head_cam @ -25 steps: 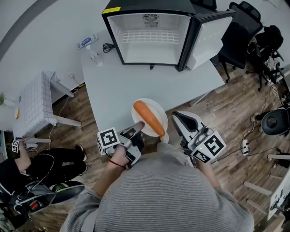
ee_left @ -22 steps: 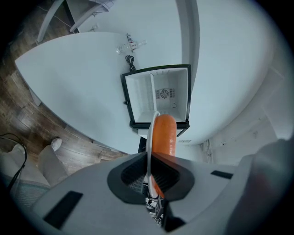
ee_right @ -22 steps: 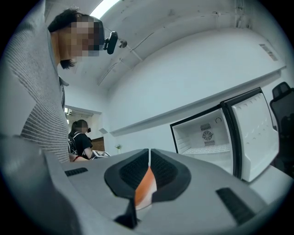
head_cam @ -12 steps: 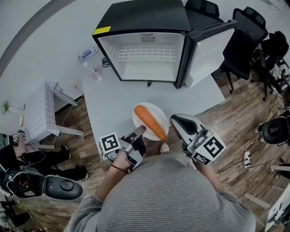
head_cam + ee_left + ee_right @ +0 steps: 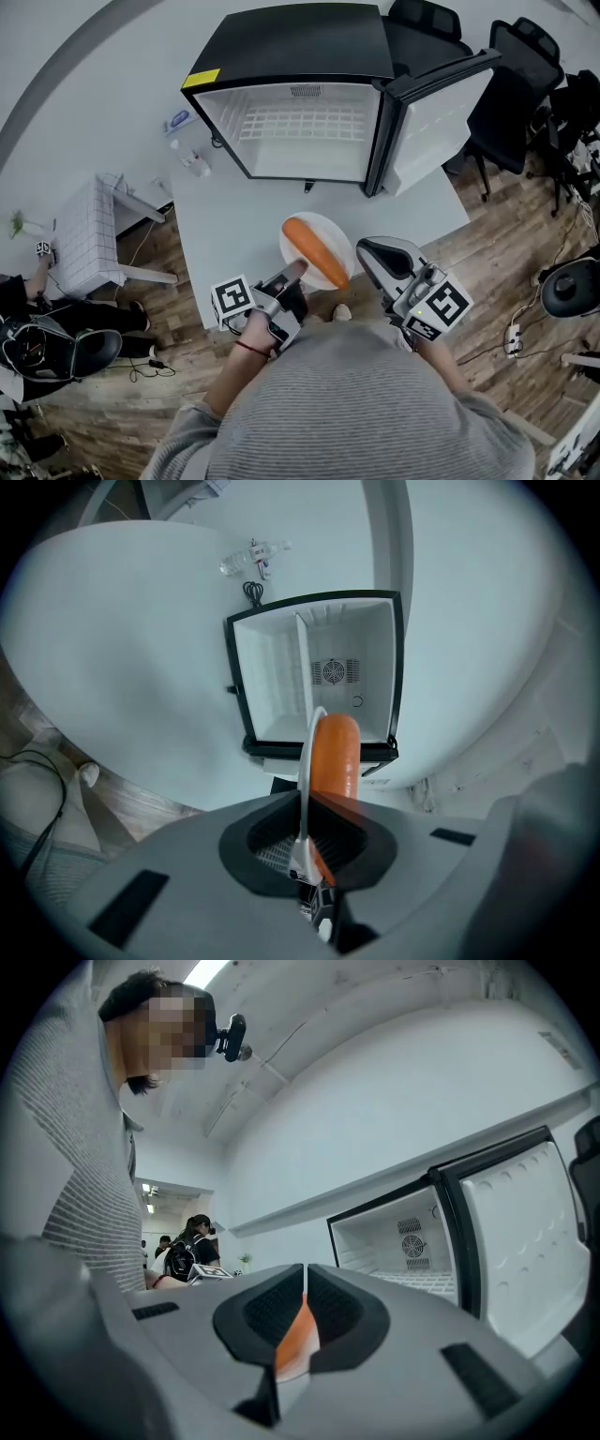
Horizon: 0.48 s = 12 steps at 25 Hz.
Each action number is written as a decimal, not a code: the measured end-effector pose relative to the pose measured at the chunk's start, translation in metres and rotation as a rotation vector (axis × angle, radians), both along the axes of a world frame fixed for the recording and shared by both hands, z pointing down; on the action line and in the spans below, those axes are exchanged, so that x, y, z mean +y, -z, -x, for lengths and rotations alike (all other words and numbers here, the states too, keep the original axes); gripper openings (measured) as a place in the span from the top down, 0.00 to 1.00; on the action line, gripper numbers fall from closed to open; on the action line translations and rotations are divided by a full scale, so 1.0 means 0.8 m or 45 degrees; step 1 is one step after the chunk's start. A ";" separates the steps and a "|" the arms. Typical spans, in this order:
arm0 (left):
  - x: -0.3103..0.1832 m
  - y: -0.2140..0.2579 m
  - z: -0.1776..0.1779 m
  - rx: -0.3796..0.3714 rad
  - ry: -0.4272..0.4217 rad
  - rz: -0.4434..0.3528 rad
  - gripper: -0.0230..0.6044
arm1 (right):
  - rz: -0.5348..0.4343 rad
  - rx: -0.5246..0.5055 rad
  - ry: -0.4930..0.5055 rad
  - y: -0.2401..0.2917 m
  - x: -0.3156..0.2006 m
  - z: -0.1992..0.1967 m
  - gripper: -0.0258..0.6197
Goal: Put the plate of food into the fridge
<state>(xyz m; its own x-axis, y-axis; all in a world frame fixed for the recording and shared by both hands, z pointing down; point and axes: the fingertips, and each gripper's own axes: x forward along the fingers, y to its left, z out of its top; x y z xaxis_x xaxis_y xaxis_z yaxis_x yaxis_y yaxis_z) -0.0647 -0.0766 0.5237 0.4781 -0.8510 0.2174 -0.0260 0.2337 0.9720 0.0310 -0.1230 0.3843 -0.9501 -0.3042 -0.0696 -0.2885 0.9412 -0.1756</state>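
Observation:
A white plate (image 5: 343, 238) bearing a large carrot (image 5: 314, 251) hangs over the near edge of the grey table (image 5: 234, 216). My left gripper (image 5: 292, 272) is shut on the plate's near-left rim; in the left gripper view the plate (image 5: 302, 780) stands edge-on between the jaws of that gripper (image 5: 305, 855), with the carrot (image 5: 335, 757) beside it. My right gripper (image 5: 366, 255) is shut on the plate's right rim, and the carrot (image 5: 298, 1335) shows through the narrow slit of its jaws (image 5: 306, 1288). The black fridge (image 5: 291, 141) stands open and empty ahead, its door (image 5: 436, 103) swung out to the right.
Small bottles and a cable (image 5: 192, 161) lie on the table left of the fridge. A white side table (image 5: 84, 234) and a seated person (image 5: 37, 319) are at the left. Black office chairs (image 5: 516, 84) stand behind the fridge door. People (image 5: 192, 1246) stand far back in the right gripper view.
Both grippers have carried the plate with the carrot forward toward the fridge, which now looms larger and nearer. Both grips on the rim are unchanged.

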 end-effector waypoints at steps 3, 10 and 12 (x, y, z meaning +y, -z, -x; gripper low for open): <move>-0.006 0.001 0.002 0.010 -0.001 0.000 0.92 | 0.012 -0.006 0.002 -0.003 -0.002 0.005 0.94; -0.021 0.005 0.014 0.026 -0.033 0.005 0.92 | 0.044 -0.022 -0.045 -0.008 -0.013 0.017 0.94; -0.028 0.009 0.018 0.036 -0.038 0.000 0.92 | 0.042 -0.020 -0.047 -0.008 -0.017 0.023 0.94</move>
<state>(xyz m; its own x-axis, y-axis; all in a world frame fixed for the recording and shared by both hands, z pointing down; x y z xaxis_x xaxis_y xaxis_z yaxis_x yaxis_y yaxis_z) -0.0792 -0.0993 0.5161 0.5094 -0.8362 0.2032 -0.0056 0.2329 0.9725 0.0127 -0.1368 0.3904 -0.9369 -0.3417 -0.0742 -0.3202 0.9236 -0.2109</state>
